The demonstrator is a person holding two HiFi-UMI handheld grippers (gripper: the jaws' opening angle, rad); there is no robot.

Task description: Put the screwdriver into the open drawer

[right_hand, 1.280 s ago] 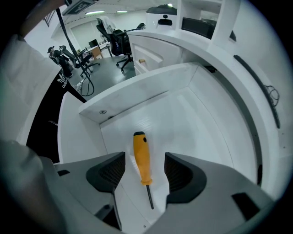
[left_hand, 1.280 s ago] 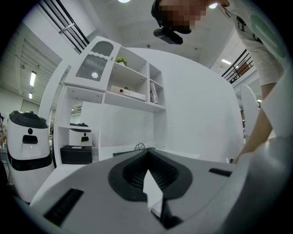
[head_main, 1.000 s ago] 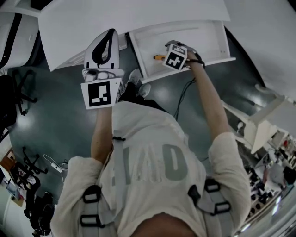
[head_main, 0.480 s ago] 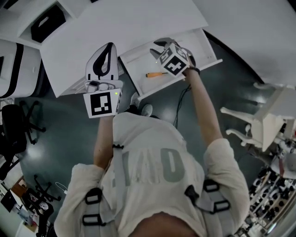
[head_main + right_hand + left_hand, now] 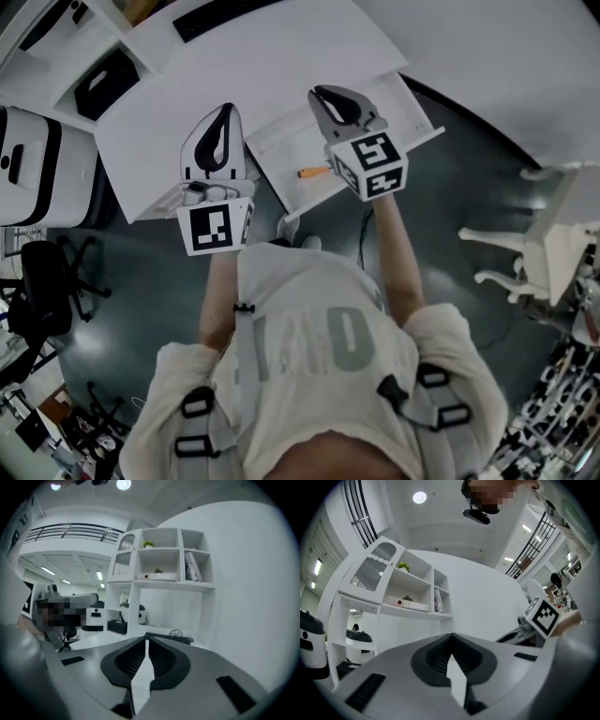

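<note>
The screwdriver, with an orange handle, lies loose on the floor of the open white drawer. My right gripper hovers above the drawer and points level toward the shelves. Its jaws are closing and stand almost together with nothing between them. To its left, my left gripper hangs over the desk's edge beside the drawer, shut and holding nothing. The right gripper's marker cube shows at the right of the left gripper view.
The white desk top runs behind the drawer, with a keyboard on it and open shelves beyond. A black office chair stands at the left and white furniture at the right.
My right gripper has risen out of the drawer, leaving the screwdriver lying inside. The left gripper has lifted a little. The head view has swung toward the desk.
</note>
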